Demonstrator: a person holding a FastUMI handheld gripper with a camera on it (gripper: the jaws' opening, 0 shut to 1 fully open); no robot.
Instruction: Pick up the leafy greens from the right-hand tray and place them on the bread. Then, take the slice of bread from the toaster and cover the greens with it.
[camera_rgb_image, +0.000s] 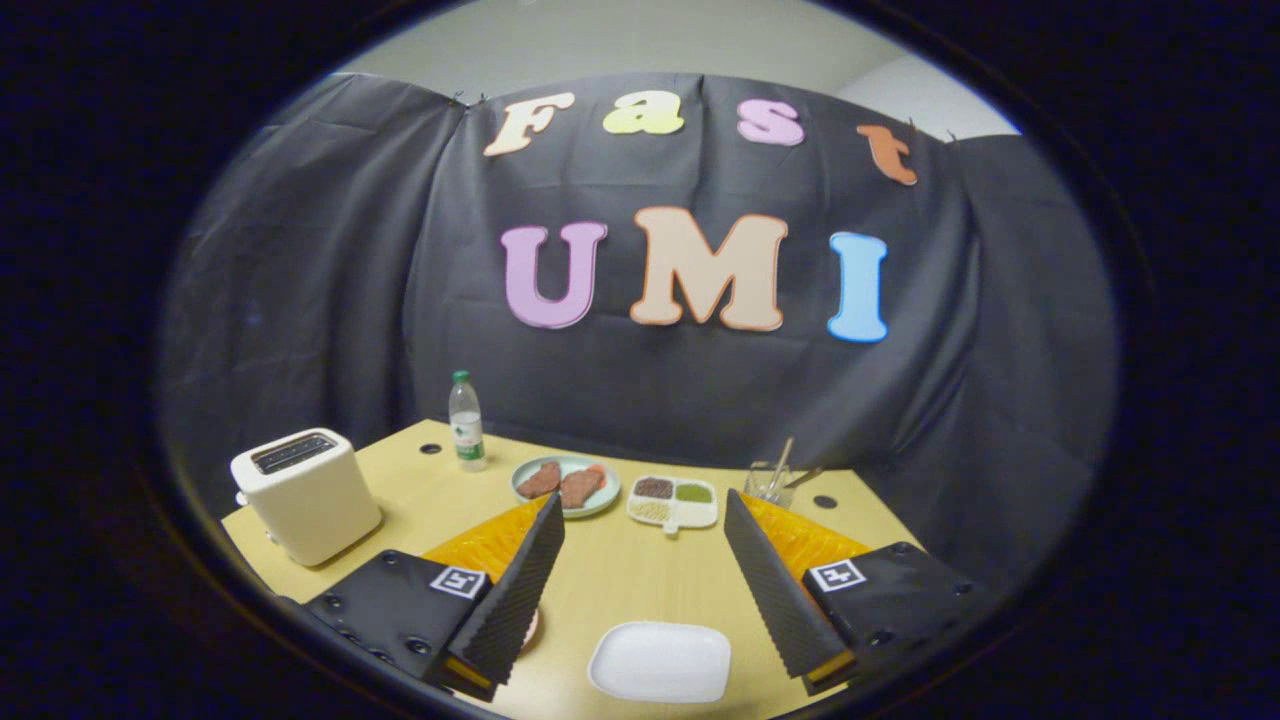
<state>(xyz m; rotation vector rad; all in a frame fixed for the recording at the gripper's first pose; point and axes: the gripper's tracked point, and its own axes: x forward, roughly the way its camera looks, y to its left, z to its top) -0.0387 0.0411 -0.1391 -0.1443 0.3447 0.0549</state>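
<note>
The gripper (640, 545) hangs above the near side of the table (610, 570), its fingers (520, 590) spread wide and grasping nothing, bare wood showing between them.

Straight down between the fingers, at six o'clock, sits a white square plate (660, 660), and it looks bare from here. Beyond the fingers at twelve o'clock there's a small white divided dish (673, 502) with brown, green and pale fillings in its compartments. Just to its eleven o'clock side, a pale green plate (566, 485) carries two brown, meat-like pieces and a touch of orange.

Out at ten o'clock stands the white toaster (306, 493), upright near the table's corner, its slot on top dark; whether a slice of bread sits inside, I cannot tell. Behind it, toward eleven o'clock, a clear water bottle (466, 421) with a green cap stands upright at the far edge.

An orange tray (490, 545) peeks out behind the left finger, and a second orange tray (800, 540) shows behind the right finger at two o'clock; the finger covers much of it, and the leafy greens cannot be made out. Past that tray, a clear glass (768, 482) holds a couple of thin utensils, leaning.
</note>
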